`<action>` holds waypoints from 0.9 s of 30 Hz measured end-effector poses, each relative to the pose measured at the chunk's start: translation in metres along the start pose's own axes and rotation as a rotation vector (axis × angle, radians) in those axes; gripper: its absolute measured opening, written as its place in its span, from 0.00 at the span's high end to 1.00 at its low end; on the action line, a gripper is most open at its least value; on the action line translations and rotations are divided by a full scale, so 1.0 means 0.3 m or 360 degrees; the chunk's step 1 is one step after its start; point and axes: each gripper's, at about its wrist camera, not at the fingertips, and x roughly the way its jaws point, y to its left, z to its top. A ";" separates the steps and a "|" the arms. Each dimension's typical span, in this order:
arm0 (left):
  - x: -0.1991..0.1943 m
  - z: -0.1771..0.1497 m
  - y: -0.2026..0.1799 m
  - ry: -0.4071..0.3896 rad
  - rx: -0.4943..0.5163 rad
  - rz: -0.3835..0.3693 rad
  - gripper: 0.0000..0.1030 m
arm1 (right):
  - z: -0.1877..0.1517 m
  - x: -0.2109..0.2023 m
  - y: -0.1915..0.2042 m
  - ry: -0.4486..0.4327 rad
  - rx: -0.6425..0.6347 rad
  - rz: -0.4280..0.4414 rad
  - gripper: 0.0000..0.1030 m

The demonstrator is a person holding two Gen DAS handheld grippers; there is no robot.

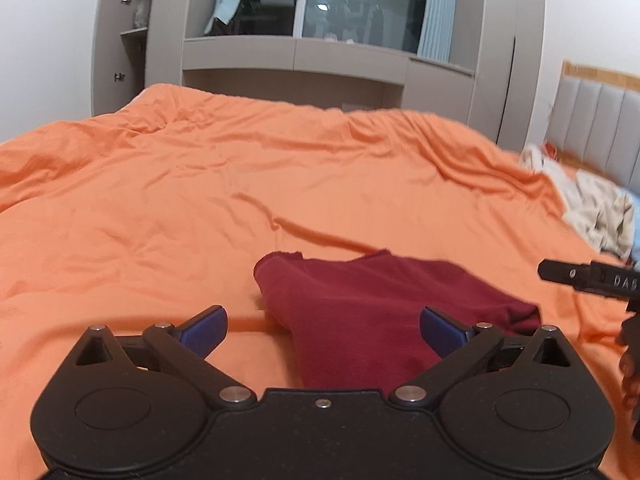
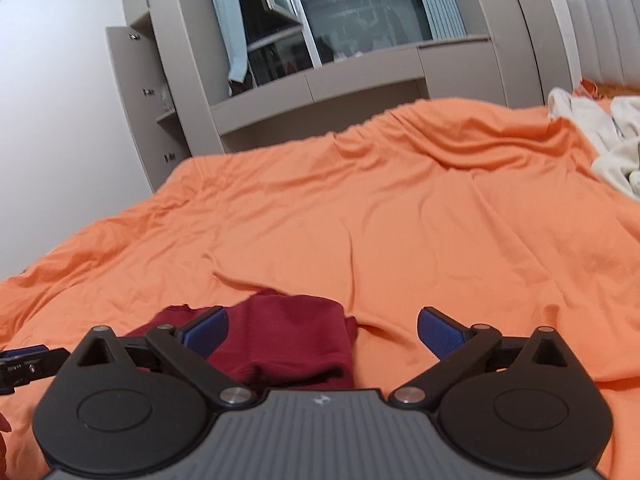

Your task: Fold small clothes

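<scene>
A dark red garment (image 1: pixel 360 312) lies folded on the orange bedspread (image 1: pixel 200 200). My left gripper (image 1: pixel 323 330) hangs just above its near left part, jaws spread wide, blue pads (image 1: pixel 204 330) touching nothing. In the right wrist view the same garment (image 2: pixel 280 340) sits at lower left, and my right gripper (image 2: pixel 323 330) stands open over its right edge and the bare orange bedspread (image 2: pixel 400 220), with nothing held. The tip of the right gripper (image 1: pixel 588 278) shows at the right edge of the left wrist view. The tip of the left gripper (image 2: pixel 28 358) shows at the left edge of the right wrist view.
A pile of pale clothes (image 1: pixel 592 208) lies at the bed's far right, near a grey padded headboard (image 1: pixel 600 120); it appears too in the right view as a pale heap (image 2: pixel 608 144). Grey cabinets (image 1: pixel 320 60) and a dark window stand beyond the bed.
</scene>
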 end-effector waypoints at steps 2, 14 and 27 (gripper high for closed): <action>-0.038 -0.012 -0.004 -0.0047 -0.0040 -0.0012 0.01 | -0.015 -0.042 0.022 -0.0043 -0.0039 0.0003 0.00; -0.274 -0.178 -0.049 -0.0229 -0.0046 0.0004 0.01 | -0.129 -0.310 0.139 -0.0262 -0.0327 0.0036 0.00; -0.431 -0.343 -0.090 -0.0295 0.0016 0.0058 0.01 | -0.273 -0.532 0.152 -0.0364 -0.0453 -0.0066 0.00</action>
